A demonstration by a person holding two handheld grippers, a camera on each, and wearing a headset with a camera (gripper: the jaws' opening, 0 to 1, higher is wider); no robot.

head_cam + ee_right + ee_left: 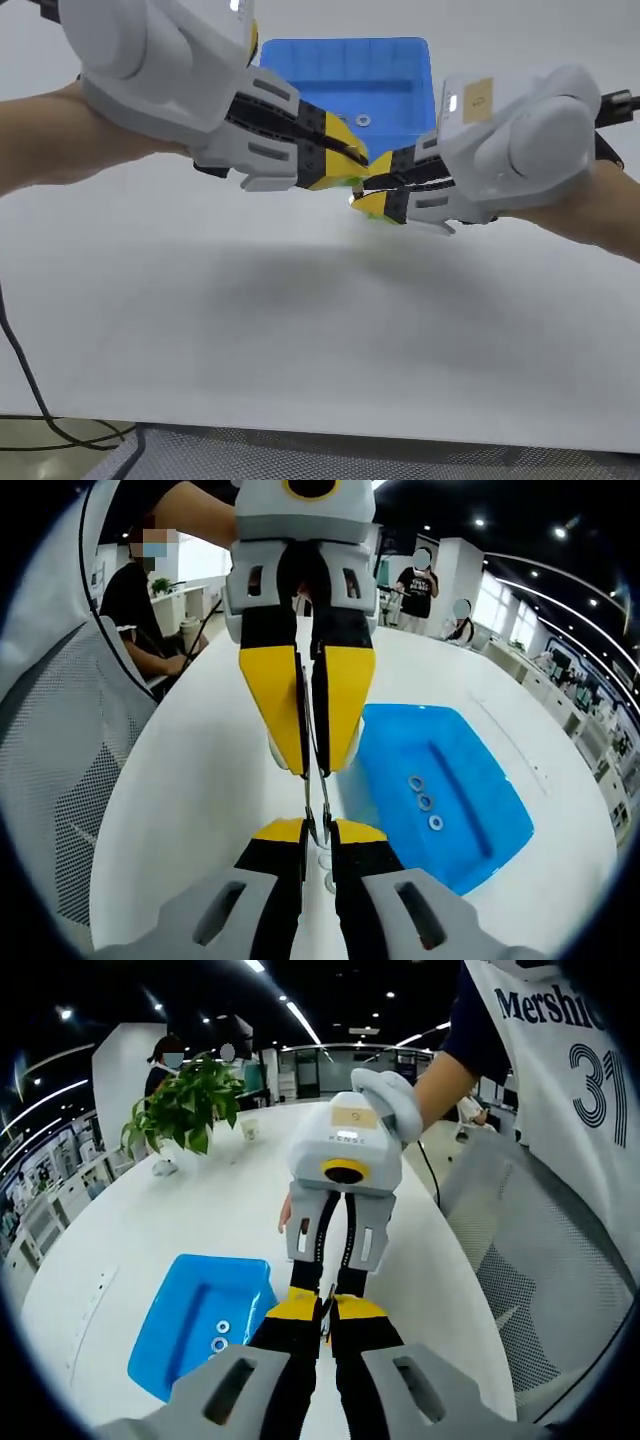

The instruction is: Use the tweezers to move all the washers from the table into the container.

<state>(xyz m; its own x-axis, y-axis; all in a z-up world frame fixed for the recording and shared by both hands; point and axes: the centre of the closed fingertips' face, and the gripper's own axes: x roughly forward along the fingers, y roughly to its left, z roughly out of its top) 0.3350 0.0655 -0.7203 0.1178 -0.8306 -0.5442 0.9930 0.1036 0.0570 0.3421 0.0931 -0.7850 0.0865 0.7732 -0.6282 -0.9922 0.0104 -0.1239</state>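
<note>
Three washers [425,800] already lie inside the blue container [300,60], which sits at twelve o'clock from the place where the two grippers meet tip to tip above the white surface [300,330]. The left gripper [352,160] and the right gripper [372,187] are both clenched on the thin metal tweezers [314,750], one at each end, and I see no washer carried in the tool. At six o'clock from the tweezers in the right gripper view, two pale rings [325,870] look like washers lying on the surface. I judge the task only partly done.
</note>
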